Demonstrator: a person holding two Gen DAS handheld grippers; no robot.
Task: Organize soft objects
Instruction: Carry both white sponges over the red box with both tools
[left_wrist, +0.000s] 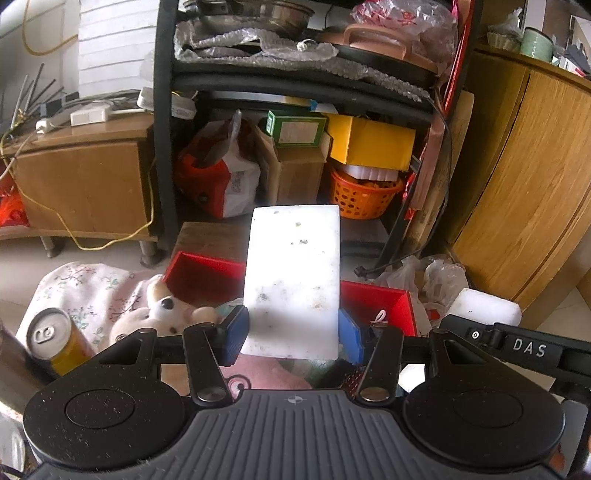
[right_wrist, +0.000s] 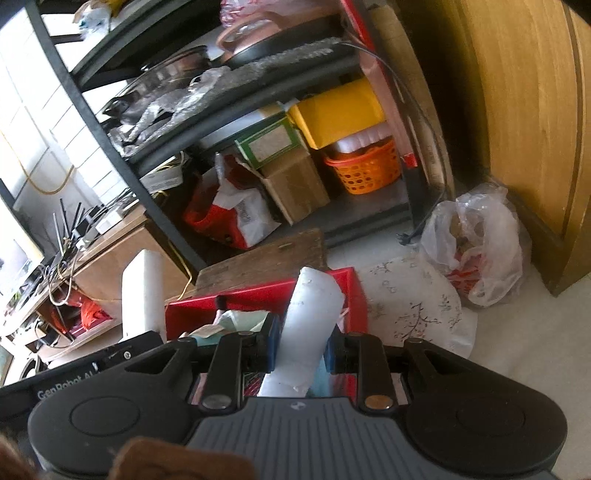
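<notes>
My left gripper (left_wrist: 291, 334) is shut on a flat white foam slab (left_wrist: 293, 280), held upright above the red box (left_wrist: 203, 273). The slab also shows edge-on in the right wrist view (right_wrist: 142, 295). My right gripper (right_wrist: 301, 349) is shut on a white foam block (right_wrist: 310, 325), tilted over the red box (right_wrist: 354, 295). A plush bear (left_wrist: 166, 314) lies left of the box on a floral cloth (left_wrist: 88, 288). Soft items lie inside the box (right_wrist: 236, 321).
A drink can (left_wrist: 55, 339) stands at the lower left. A black shelf rack (left_wrist: 162, 147) with boxes and an orange basket (left_wrist: 362, 195) stands behind. A wooden cabinet (left_wrist: 524, 184) is at the right. A plastic bag (right_wrist: 476, 243) and floral cushion (right_wrist: 417, 310) lie on the floor.
</notes>
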